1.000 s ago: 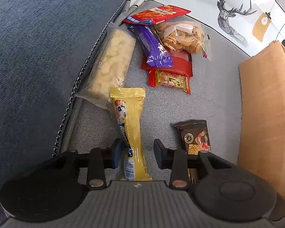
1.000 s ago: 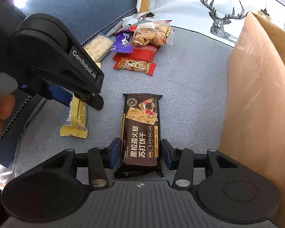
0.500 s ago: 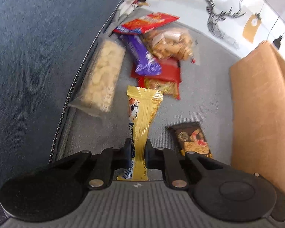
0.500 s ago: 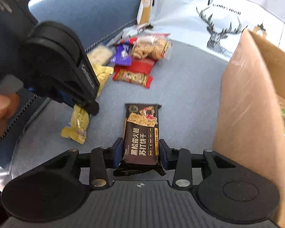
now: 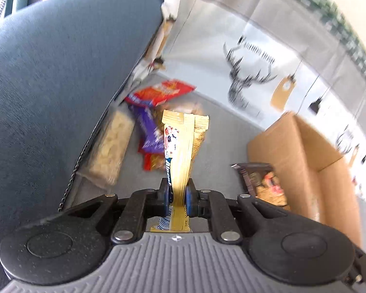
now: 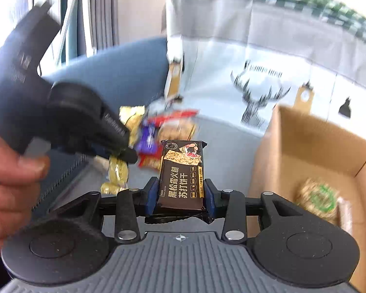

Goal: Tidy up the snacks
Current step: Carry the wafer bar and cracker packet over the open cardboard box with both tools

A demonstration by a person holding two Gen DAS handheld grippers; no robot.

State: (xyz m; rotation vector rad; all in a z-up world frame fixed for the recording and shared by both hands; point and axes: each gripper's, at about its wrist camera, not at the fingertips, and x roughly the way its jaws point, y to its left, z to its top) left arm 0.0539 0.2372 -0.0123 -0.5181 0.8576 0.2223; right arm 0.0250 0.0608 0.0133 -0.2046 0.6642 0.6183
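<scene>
While its jaws press together on the lower part of the yellow bar (image 5: 180, 156), the left gripper (image 5: 178, 196) carries that wrapper upright, clear of the grey seat (image 5: 222, 146), its crimped top end pointing away from the jaws. Just left of the bar, beyond the jaws, lie a purple pack (image 5: 148, 131) and a red pack (image 5: 161, 91), with a clear bag of pale puffs (image 5: 109, 151) further left against the blue cushion (image 5: 48, 97). To the right of the jaws a cardboard box (image 5: 292, 156) stands open. The right gripper (image 6: 180, 195) is clamped on the sides of the dark cracker pack (image 6: 183, 173), which stands up between the pads, off the seat, printed face toward the camera. Seen from the right wrist, the left gripper (image 6: 120, 152) hangs to the left of these jaws, a hand (image 6: 9, 185) around its handle, the yellow bar (image 6: 118, 171) dangling under it. Beyond the jaws sits the blurred heap of remaining snacks (image 6: 168, 131). To their right the box (image 6: 319, 151) shows a round green-labelled pack (image 6: 319, 199) inside on its floor. Behind everything hangs a white cloth with a deer print (image 6: 258, 97).
</scene>
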